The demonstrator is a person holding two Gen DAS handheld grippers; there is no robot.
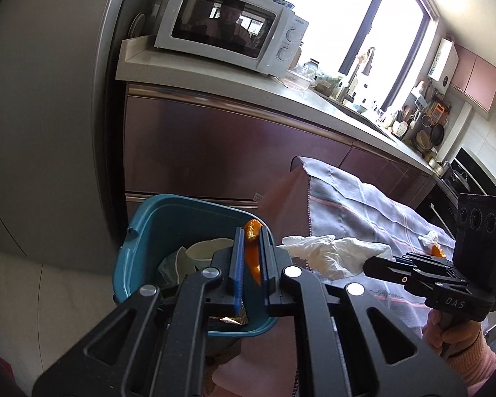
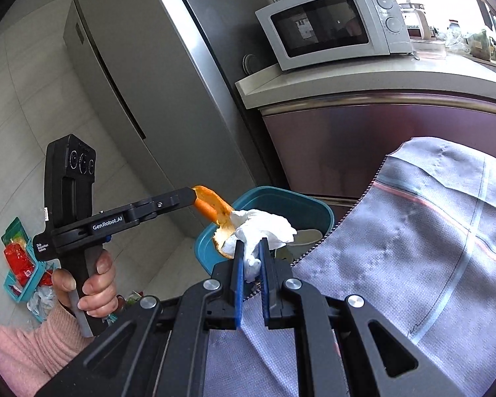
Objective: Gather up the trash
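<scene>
My left gripper (image 1: 252,231) is shut on an orange peel (image 1: 253,251), held over the rim of a teal bin (image 1: 148,231) that holds a paper cup (image 1: 208,248) and other scraps. The right wrist view shows that same peel (image 2: 211,206) hanging from the left gripper (image 2: 190,195) above the bin (image 2: 281,198). My right gripper (image 2: 250,243) is shut on a crumpled white tissue (image 2: 264,228) near the bin's edge; the left wrist view shows the tissue (image 1: 330,251) in the right gripper (image 1: 370,261). A second white wad (image 1: 430,239) and an orange scrap (image 1: 436,250) lie on the cloth-covered table (image 1: 363,205).
A grey checked cloth (image 2: 430,231) covers the table beside the bin. Behind stand a steel fridge (image 2: 142,82), a counter with a white microwave (image 1: 231,26), and purple cabinet fronts (image 1: 215,145). Red packets in a teal tray (image 2: 20,258) lie on the floor.
</scene>
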